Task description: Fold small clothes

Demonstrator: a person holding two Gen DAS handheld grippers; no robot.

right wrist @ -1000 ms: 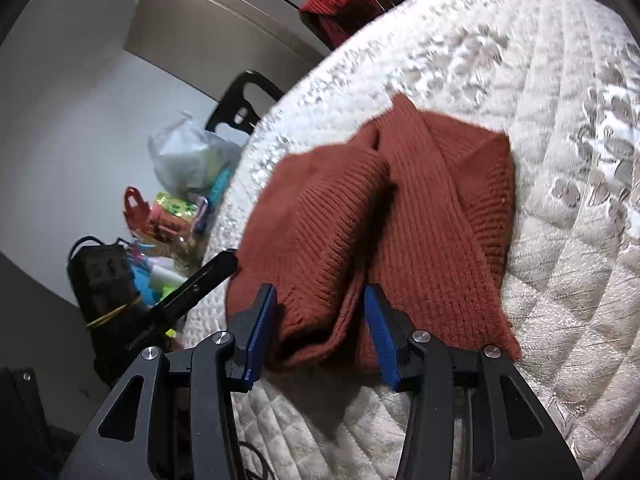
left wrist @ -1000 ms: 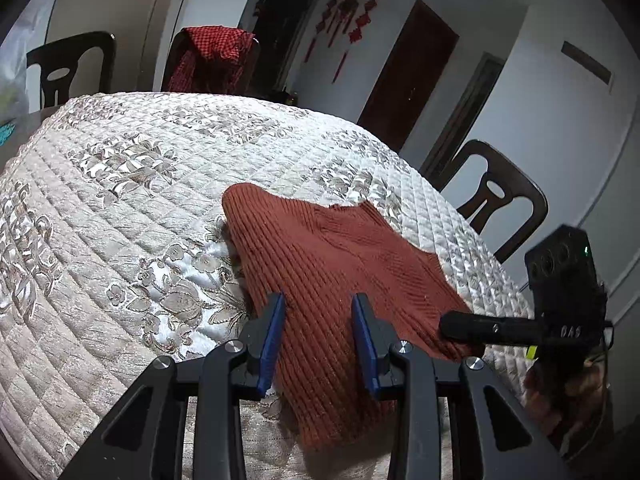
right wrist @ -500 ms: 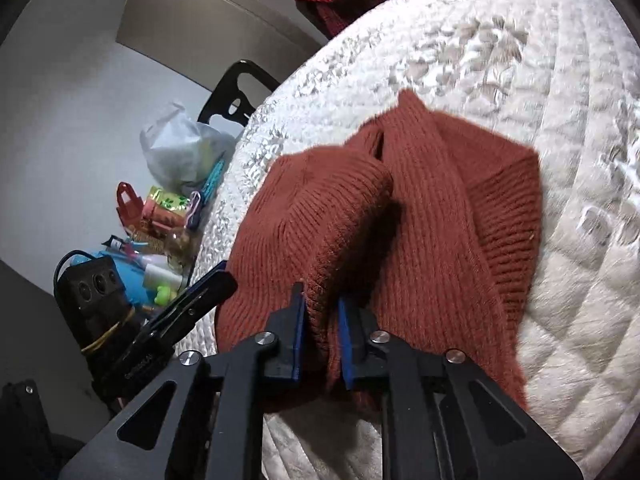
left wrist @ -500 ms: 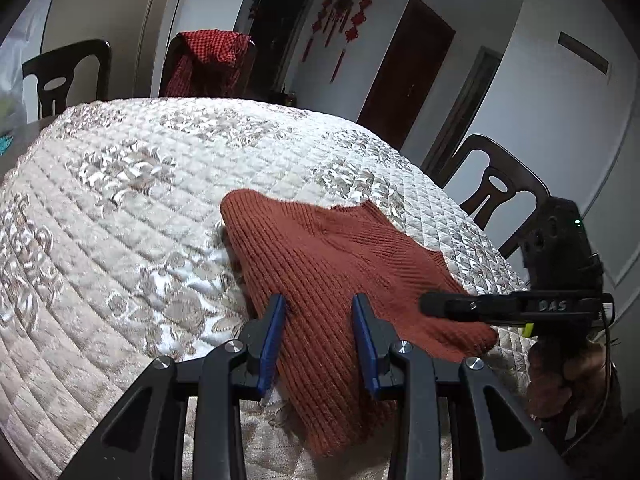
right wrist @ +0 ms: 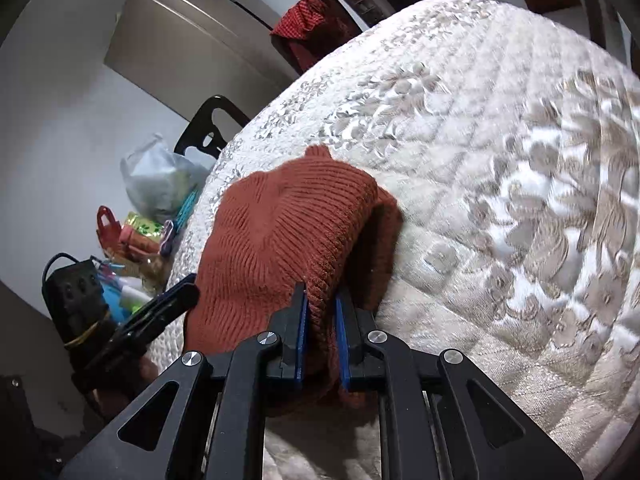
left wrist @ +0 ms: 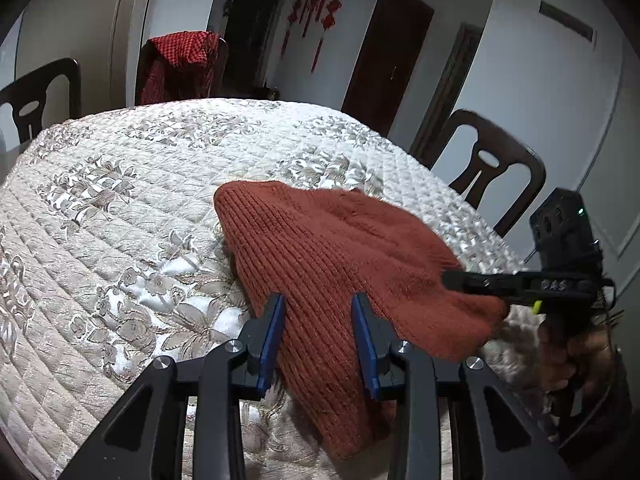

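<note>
On the quilted table [right wrist: 500, 128], right gripper [right wrist: 320, 332] jaws clamp the rust sweater's [right wrist: 280, 232] hem; left gripper [left wrist: 320, 340] jaws stand apart astride it. Plastic bag [right wrist: 156, 180]: contents unclear.

The sweater [left wrist: 340, 256] is a chunky rust-red rib knit, matt and a bit fuzzy, with a tighter ribbed hem. The table cover [left wrist: 120, 216] is quilted cream cloth with a satiny sheen, floral patches catching the light. Gripper arms look like matt black plastic with shiny metal screw heads, and the pads [right wrist: 301, 332] are smooth blue plastic. Chairs [left wrist: 496, 168] off the far edge are dark glossy wood, one draped in red checked cloth [left wrist: 180, 56]
</note>
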